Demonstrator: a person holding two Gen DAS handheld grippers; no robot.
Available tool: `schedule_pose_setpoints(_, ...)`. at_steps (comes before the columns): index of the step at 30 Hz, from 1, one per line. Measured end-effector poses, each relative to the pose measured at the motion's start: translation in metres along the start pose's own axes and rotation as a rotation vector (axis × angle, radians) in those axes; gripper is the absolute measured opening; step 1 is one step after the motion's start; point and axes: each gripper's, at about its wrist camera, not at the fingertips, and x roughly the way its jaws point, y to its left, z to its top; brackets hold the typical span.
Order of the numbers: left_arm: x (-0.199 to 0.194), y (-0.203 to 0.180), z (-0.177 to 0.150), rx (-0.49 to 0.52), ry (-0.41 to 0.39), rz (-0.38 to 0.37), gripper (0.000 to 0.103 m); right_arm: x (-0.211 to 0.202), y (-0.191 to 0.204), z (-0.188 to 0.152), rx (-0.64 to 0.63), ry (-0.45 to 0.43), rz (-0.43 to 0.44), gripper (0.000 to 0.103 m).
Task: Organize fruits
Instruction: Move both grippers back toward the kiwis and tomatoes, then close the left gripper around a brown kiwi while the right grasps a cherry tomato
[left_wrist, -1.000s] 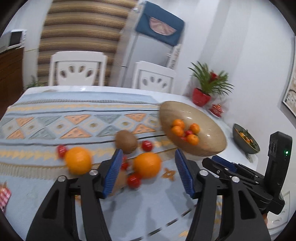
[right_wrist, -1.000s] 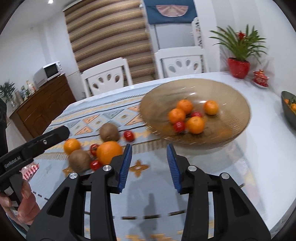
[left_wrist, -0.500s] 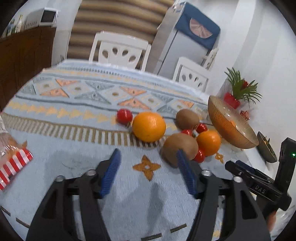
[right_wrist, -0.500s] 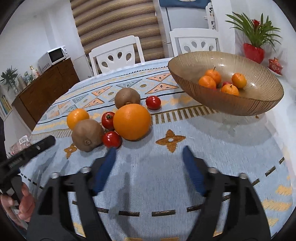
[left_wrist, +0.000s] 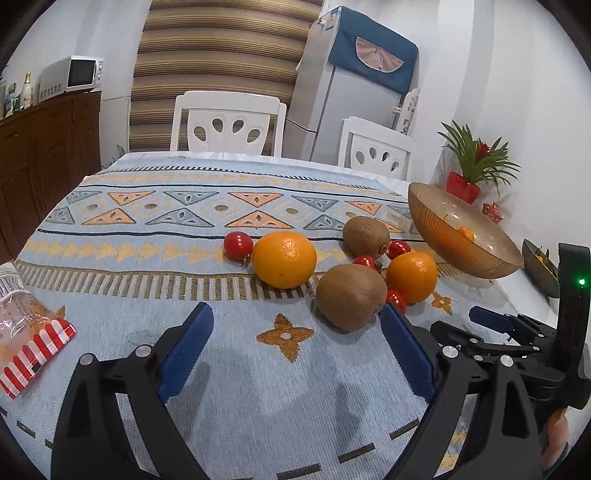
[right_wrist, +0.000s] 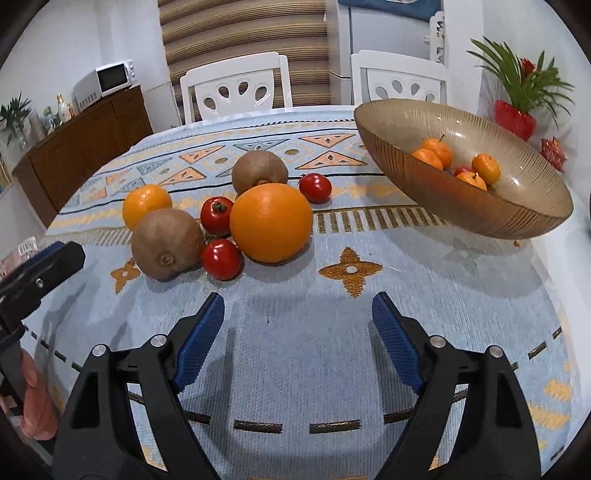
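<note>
Left view
Left gripper (left_wrist: 295, 347): jaws just opened wide, nothing between them.
Oranges: two (left_wrist: 284, 259), (left_wrist: 412, 277).
Kiwis: two (left_wrist: 351, 296), (left_wrist: 365, 231).
Tomatoes: four, all on the tablecloth (left_wrist: 155, 232).

Right view
Right gripper (right_wrist: 297, 328): jaws just opened, empty.
Bowl (right_wrist: 480, 210): four tangerines, one tomato inside.

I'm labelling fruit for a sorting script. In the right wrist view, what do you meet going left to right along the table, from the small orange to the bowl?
Small orange → near kiwi → big orange → far-right tomato → glass bowl. The other kiwi and the two tomatoes overlap these, so I leave them out.
</note>
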Motion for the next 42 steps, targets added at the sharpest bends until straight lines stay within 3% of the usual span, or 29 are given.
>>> schedule_pose_setpoints(4, 0.004, 0.001, 0.001, -0.001, 0.030, -0.009, 0.089, 0.000, 0.000, 0.001, -0.007, -0.001, 0.011, 0.077)
schedule_pose_setpoints(6, 0.009, 0.004, 0.003, -0.021, 0.071, -0.021, 0.085, 0.002, 0.001, 0.002, -0.011, 0.021, 0.041, 0.057)
schedule_pose_setpoints(8, 0.012, 0.009, 0.006, -0.066, 0.140, -0.066, 0.078, 0.005, 0.003, 0.003, -0.010, 0.045, 0.072, 0.047)
schedule_pose_setpoints(12, 0.000, 0.003, 0.021, -0.085, 0.176, -0.140, 0.077, 0.008, 0.006, 0.006, 0.029, 0.080, 0.165, 0.046)
schedule_pose_setpoints(15, 0.002, -0.011, 0.032, -0.039, 0.195, -0.143, 0.077, 0.014, 0.014, 0.012, 0.036, 0.115, 0.202, 0.046)
schedule_pose_setpoints(20, 0.039, -0.025, 0.033, 0.020, 0.240, -0.150, 0.077, 0.024, 0.030, 0.024, -0.008, 0.134, 0.188, 0.046)
schedule_pose_setpoints(26, 0.064, -0.026, 0.030, 0.001, 0.240, -0.219, 0.077, 0.037, 0.030, 0.029, -0.018, 0.146, 0.165, 0.047)
schedule_pose_setpoints(31, 0.071, -0.024, 0.026, -0.002, 0.207, -0.225, 0.078, 0.043, 0.036, 0.034, -0.056, 0.132, 0.145, 0.046)
schedule_pose_setpoints(35, 0.074, -0.014, 0.024, -0.054, 0.198, -0.264, 0.078, 0.047, 0.039, 0.034, -0.069, 0.131, 0.138, 0.046)
schedule_pose_setpoints(37, 0.078, -0.015, 0.024, -0.053, 0.208, -0.257, 0.078, 0.049, 0.037, 0.034, -0.063, 0.129, 0.139, 0.043)
schedule_pose_setpoints(40, 0.077, -0.023, 0.022, -0.015, 0.209, -0.242, 0.078, 0.051, 0.040, 0.035, -0.068, 0.129, 0.135, 0.031)
schedule_pose_setpoints(42, 0.076, -0.024, 0.021, -0.005, 0.204, -0.233, 0.077, 0.050, 0.041, 0.035, -0.076, 0.127, 0.126, 0.030)
